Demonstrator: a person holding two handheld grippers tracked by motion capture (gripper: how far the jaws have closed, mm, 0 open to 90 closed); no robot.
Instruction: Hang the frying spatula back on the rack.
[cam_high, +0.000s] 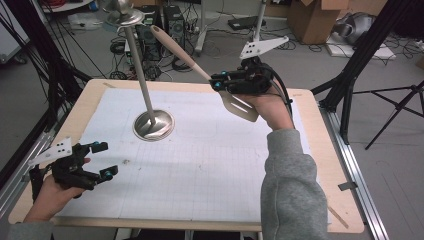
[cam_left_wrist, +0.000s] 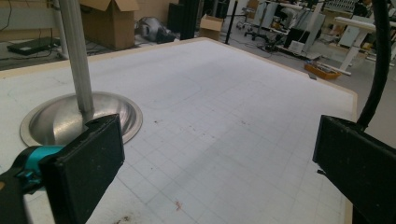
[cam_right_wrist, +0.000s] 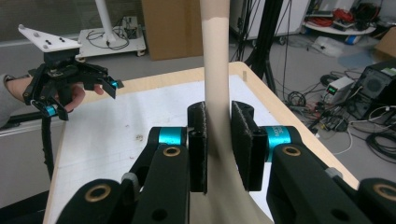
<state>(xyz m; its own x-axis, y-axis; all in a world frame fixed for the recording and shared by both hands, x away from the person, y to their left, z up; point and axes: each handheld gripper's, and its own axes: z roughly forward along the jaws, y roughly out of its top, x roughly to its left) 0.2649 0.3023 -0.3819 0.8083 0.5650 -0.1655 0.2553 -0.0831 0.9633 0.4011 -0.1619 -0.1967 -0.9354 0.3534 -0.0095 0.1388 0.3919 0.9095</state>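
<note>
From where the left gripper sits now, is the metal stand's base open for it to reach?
Probably yes. The left gripper is open and holds nothing, and bare table mat lies between it and the stand's base. The right gripper holds the spatula off to the other side, clear of that path.

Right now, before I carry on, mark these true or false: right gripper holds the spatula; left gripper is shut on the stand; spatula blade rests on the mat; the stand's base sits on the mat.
1. The right gripper holds the spatula: true.
2. The left gripper is shut on the stand: false, its jaws are open with nothing between them.
3. The blade rests on the mat: false, it is held above it.
4. The stand's base sits on the mat: true.
</note>
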